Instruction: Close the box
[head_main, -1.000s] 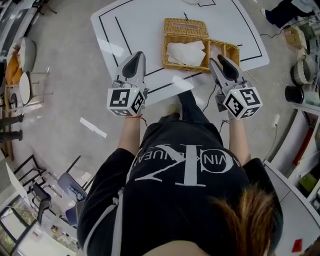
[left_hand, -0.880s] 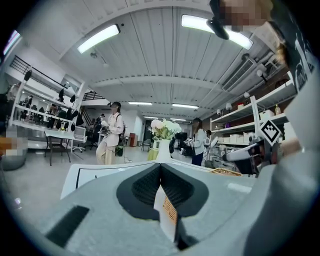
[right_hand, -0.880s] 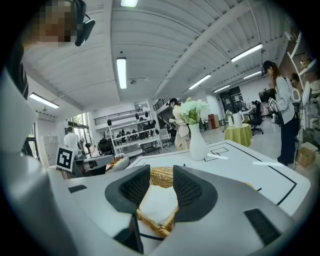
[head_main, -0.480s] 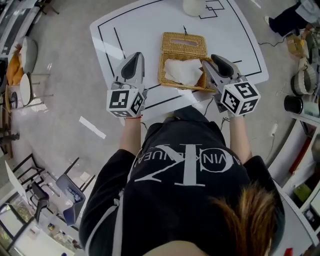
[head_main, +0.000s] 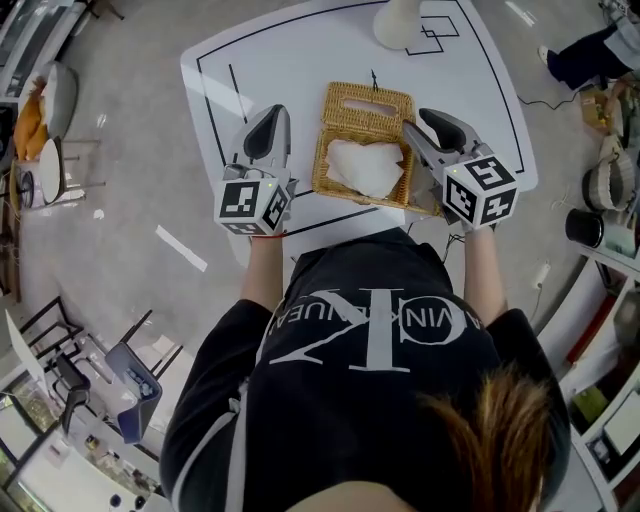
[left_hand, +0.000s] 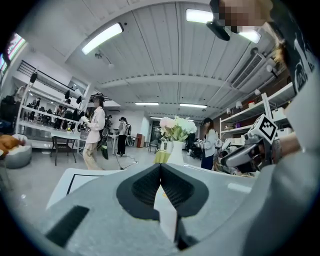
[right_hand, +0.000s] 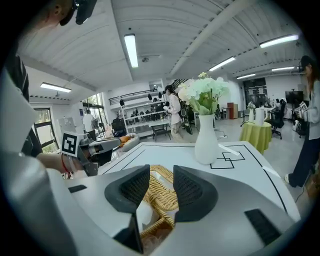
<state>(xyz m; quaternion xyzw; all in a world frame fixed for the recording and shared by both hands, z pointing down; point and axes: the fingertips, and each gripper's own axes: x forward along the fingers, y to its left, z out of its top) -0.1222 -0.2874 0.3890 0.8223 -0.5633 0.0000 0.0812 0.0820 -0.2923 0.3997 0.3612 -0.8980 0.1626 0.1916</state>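
A wicker box stands open on the white table, with crumpled white paper inside. Its wicker lid is hinged at the box's right side and stands raised off the table. My right gripper is shut on the lid's edge, and the wicker runs between its pads in the right gripper view. My left gripper hovers just left of the box, apart from it. Its jaws are shut with nothing between them, seen also in the left gripper view.
A white vase with pale flowers stands at the table's far side behind the box. Black lines mark the tabletop. The near table edge lies close to the person's body. Shelves, chairs and people fill the room beyond.
The lid lay flat to the right of the box. It has come up with the right gripper, which swung in toward the box. The left gripper has moved closer alongside the box.
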